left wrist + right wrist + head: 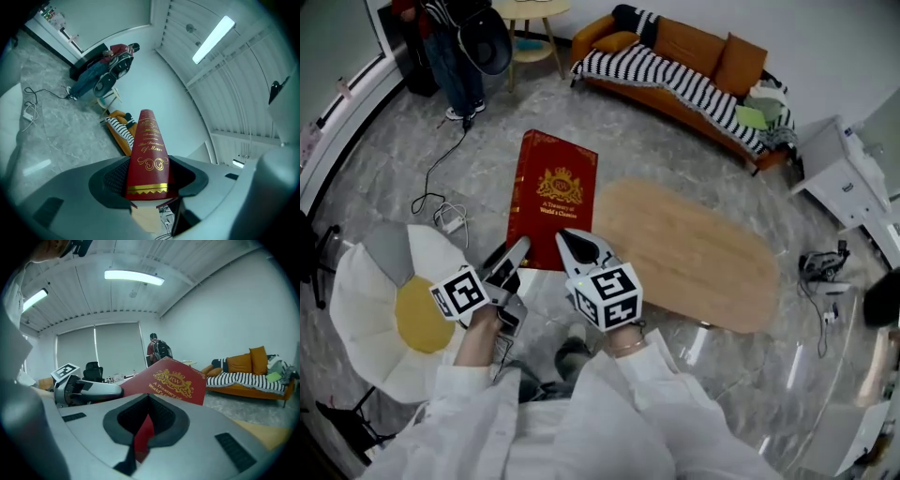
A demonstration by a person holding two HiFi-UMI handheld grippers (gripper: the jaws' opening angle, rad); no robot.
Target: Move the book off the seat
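Above the grey marble floor [487,159], between a white chair [358,309] with a yellow seat cushion [422,315] and an oval wooden table [703,253], a thick red book [551,199] hangs in the air, carried by both tools and clear of the seat. Its front cover faces up, showing a gold crest and gold lettering, and its near edge is the gripped one. The left gripper [149,187] has its jaws spread wide around the book's spine, with the pads pressed against both sides of the volume. The right gripper [146,423] pinches the thin edge of the cover, its jaws drawn nearly together with the red board between them. An orange sofa [698,52] under a striped throw stands beyond the table, and a person [450,47] stands at the far left.
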